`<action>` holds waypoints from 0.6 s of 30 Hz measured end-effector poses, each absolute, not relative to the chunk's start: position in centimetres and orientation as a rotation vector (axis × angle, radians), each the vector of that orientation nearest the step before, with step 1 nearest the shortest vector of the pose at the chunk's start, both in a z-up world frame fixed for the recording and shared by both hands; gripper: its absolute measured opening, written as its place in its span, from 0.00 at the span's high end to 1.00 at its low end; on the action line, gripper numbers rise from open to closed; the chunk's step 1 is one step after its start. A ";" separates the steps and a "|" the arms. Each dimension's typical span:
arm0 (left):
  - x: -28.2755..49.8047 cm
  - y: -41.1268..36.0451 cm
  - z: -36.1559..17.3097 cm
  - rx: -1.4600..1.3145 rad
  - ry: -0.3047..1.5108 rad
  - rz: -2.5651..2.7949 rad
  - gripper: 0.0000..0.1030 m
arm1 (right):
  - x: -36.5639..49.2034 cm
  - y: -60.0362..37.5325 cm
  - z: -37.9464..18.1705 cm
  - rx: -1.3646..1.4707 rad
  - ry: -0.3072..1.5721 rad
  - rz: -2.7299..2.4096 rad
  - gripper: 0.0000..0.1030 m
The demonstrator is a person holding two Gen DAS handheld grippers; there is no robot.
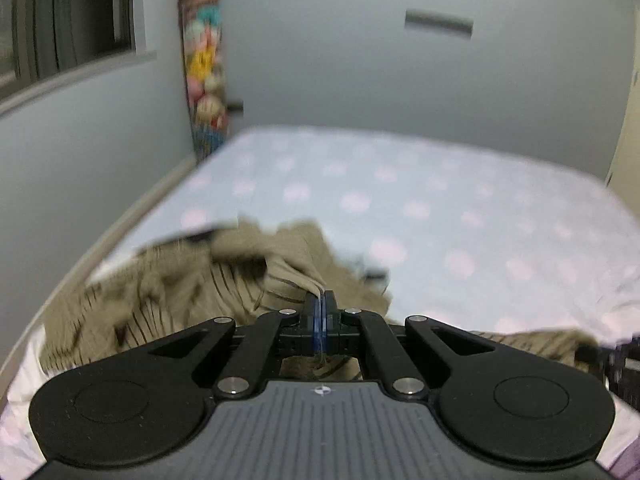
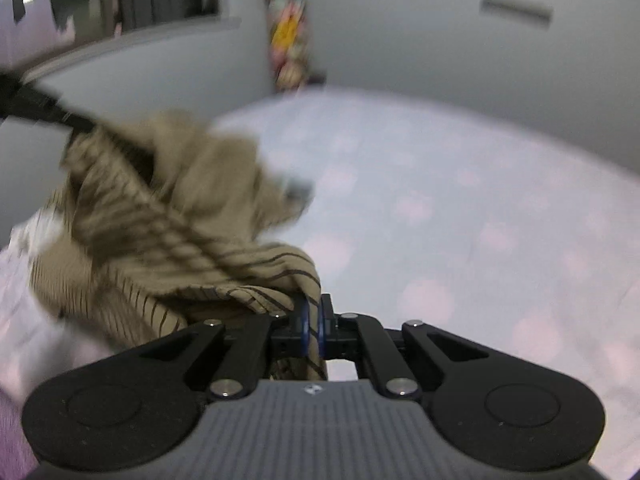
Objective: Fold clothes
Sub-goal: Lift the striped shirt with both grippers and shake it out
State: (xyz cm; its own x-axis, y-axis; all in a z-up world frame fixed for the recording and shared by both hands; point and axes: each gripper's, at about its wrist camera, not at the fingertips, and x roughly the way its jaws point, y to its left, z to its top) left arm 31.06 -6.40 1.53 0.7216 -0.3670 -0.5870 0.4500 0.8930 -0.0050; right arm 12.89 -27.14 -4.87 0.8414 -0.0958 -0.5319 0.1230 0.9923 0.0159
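A tan garment with thin dark stripes lies bunched over the near left part of the bed. My left gripper is shut on a fold of it, with cloth pinched between the blue pads. In the right wrist view the same striped garment hangs lifted and crumpled, blurred by motion. My right gripper is shut on its edge, and cloth trails down between the fingers. The left gripper shows as a dark blurred shape at the upper left, holding the garment's far end.
The bed has a pale blue sheet with pink dots and takes up most of both views. Grey walls surround it. A window is at the left, and a colourful hanging strip fills the corner.
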 end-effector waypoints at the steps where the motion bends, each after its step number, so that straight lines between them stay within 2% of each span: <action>1: 30.1 -6.5 3.1 0.132 0.582 -0.464 1.00 | 12.2 -27.7 -3.0 0.029 0.508 -0.140 0.96; 6: 24.2 -7.5 10.0 0.091 0.420 -0.533 1.00 | 7.2 -30.6 6.3 -0.066 0.275 -0.249 0.96; 14: 16.4 -8.2 15.8 0.001 0.269 -0.684 1.00 | -3.0 -33.5 19.6 -0.218 -0.050 -0.380 0.96; 18: 12.6 -8.5 18.7 -0.044 0.193 -0.758 1.00 | -6.5 -33.6 23.5 -0.279 -0.125 -0.396 0.95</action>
State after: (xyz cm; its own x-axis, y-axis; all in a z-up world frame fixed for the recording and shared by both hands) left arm 12.57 -8.48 18.67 0.7094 -0.6869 -0.1578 0.6787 0.7262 -0.1094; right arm -6.45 -33.60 23.51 0.9155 -0.3628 0.1738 0.3969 0.8850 -0.2434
